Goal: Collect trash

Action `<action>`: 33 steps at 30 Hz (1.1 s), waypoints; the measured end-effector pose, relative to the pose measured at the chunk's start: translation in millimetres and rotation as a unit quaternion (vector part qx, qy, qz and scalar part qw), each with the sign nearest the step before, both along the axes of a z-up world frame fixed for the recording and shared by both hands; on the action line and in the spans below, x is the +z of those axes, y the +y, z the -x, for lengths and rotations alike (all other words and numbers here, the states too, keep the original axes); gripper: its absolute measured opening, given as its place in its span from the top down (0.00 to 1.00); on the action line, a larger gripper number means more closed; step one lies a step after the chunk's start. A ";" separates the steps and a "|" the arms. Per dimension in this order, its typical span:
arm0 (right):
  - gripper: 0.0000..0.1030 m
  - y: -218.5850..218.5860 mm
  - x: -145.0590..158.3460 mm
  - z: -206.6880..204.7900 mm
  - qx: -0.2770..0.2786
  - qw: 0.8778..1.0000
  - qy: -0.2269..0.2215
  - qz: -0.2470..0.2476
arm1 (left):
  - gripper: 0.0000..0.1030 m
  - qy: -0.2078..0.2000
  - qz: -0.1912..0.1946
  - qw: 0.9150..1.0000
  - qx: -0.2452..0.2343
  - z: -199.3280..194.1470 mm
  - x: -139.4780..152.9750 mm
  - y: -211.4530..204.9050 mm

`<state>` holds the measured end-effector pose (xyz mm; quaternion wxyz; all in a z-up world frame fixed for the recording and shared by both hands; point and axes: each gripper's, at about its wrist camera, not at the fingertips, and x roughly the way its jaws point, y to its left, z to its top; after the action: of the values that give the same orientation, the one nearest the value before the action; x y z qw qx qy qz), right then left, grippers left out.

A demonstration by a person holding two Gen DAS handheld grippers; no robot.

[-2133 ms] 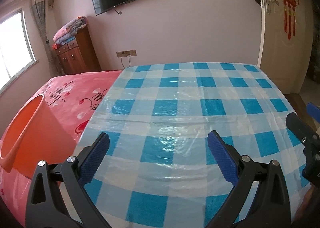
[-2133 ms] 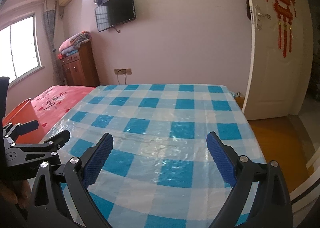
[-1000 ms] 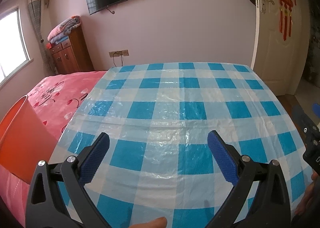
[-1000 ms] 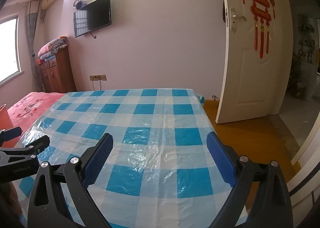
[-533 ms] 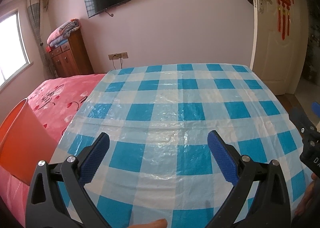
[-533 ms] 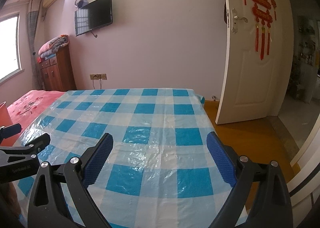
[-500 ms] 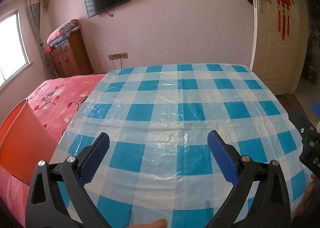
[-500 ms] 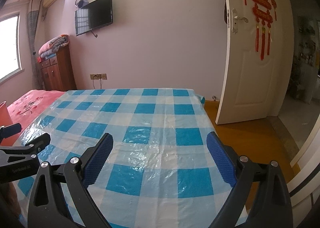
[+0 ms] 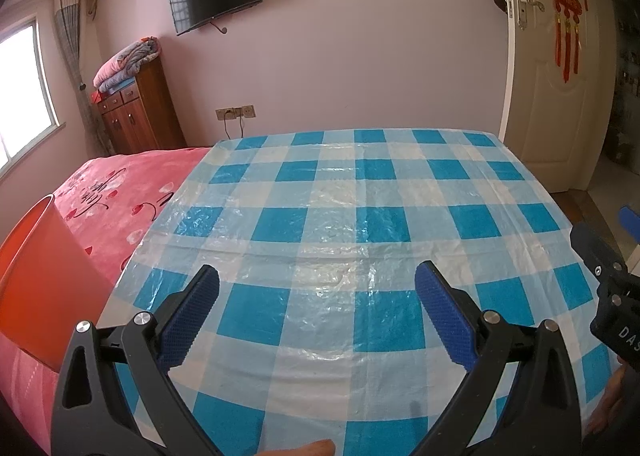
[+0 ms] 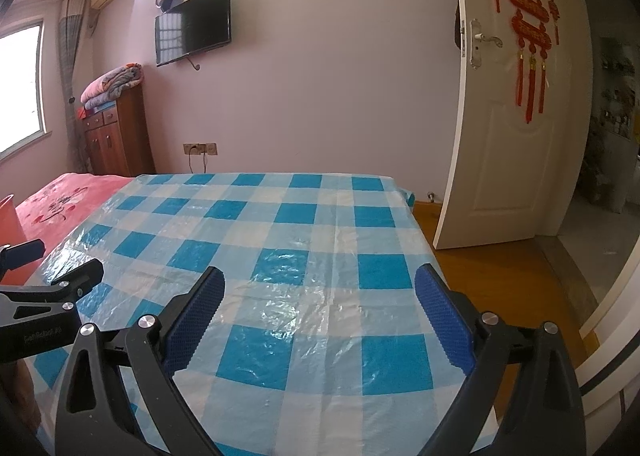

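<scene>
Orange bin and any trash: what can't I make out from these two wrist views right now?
- Bin inside: left wrist view shows only its outer wall; the frame edge cuts it.
- Bin in right wrist view: a sliver at the edge.
- Trash: none visible on the plaid sheet.
- Near edge of the sheet: hidden behind both open grippers.

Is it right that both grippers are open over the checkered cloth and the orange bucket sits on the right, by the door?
Not quite. The orange bucket sits on the left, on the pink bedspread, far from the door; the left wrist view shows it. The rest holds: the left gripper and right gripper are both open over the blue checkered cloth.
</scene>
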<state>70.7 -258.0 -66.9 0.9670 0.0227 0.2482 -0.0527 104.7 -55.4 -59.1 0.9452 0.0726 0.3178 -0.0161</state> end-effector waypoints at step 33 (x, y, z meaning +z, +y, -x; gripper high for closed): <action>0.07 -1.6 -25.9 -25.3 0.009 0.995 0.090 -0.037 | 0.04 0.053 -0.001 0.999 0.012 -15.9 -25.3 -0.6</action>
<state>96.1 -259.6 -92.8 0.9397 0.0512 0.3361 -0.0364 120.6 -56.0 -84.5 0.9270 0.0685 0.3686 -0.0083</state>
